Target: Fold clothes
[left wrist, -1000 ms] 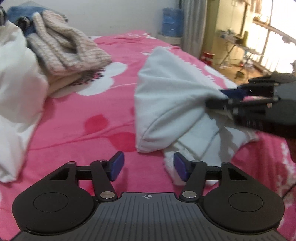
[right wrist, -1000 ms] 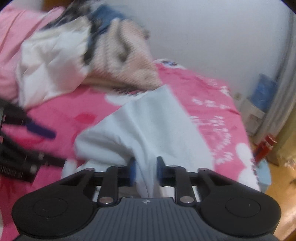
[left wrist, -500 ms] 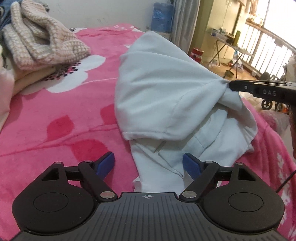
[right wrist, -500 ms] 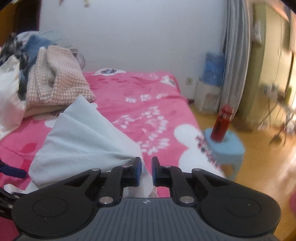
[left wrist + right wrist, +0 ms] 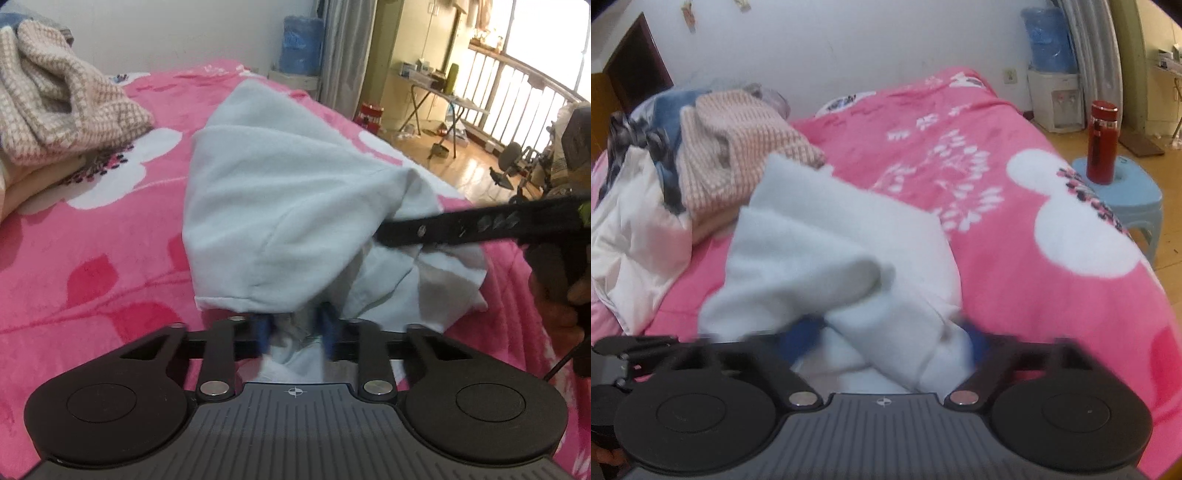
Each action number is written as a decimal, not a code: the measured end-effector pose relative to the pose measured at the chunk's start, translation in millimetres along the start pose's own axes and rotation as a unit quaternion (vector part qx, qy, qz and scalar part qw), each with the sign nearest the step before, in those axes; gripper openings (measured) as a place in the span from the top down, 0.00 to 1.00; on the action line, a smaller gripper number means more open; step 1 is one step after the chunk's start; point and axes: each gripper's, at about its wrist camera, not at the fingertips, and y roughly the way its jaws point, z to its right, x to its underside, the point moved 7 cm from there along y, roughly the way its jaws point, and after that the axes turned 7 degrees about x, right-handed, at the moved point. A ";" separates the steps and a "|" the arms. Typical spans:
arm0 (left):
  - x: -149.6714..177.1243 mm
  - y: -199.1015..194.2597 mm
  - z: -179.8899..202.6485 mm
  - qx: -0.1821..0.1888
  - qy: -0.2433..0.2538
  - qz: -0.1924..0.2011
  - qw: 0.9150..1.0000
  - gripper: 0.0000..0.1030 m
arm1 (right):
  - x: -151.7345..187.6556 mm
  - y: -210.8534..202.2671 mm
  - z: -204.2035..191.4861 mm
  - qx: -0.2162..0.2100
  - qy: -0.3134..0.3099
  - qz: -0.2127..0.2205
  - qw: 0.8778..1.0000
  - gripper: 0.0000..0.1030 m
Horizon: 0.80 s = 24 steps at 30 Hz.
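Note:
A pale blue garment (image 5: 280, 206) lies bunched on the pink bed (image 5: 92, 266), partly folded over itself. My left gripper (image 5: 295, 332) has its blue pads close together on the garment's near edge. My right gripper (image 5: 882, 343) is open, its blue pads spread wide with the garment (image 5: 827, 258) lying loose between them. In the left wrist view the right gripper's black finger (image 5: 480, 225) reaches in from the right against the cloth.
A pile of unfolded clothes, with a pink checked knit (image 5: 62, 110) on top, lies at the far left of the bed (image 5: 997, 206). A red bottle (image 5: 1102, 144) stands on a blue stool (image 5: 1123, 188) beside the bed. The bed edge drops off to the right.
My left gripper moved forward and closed on the garment's near edge. My right gripper opened and let go of the cloth it held, and the lifted fold dropped.

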 end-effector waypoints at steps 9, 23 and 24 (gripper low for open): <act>-7.0 -25.0 6.7 0.002 0.013 0.034 0.999 0.97 | 6.4 -31.2 -11.9 -0.026 0.027 0.002 0.999 0.90; 41.5 -135.3 13.6 0.051 0.001 0.010 0.999 0.99 | 70.3 -122.4 -95.6 -0.178 0.014 -0.074 0.981 0.91; 48.2 -140.4 12.9 0.058 -0.007 0.001 0.998 0.99 | 76.6 -129.0 -99.6 -0.186 0.007 -0.082 0.979 0.91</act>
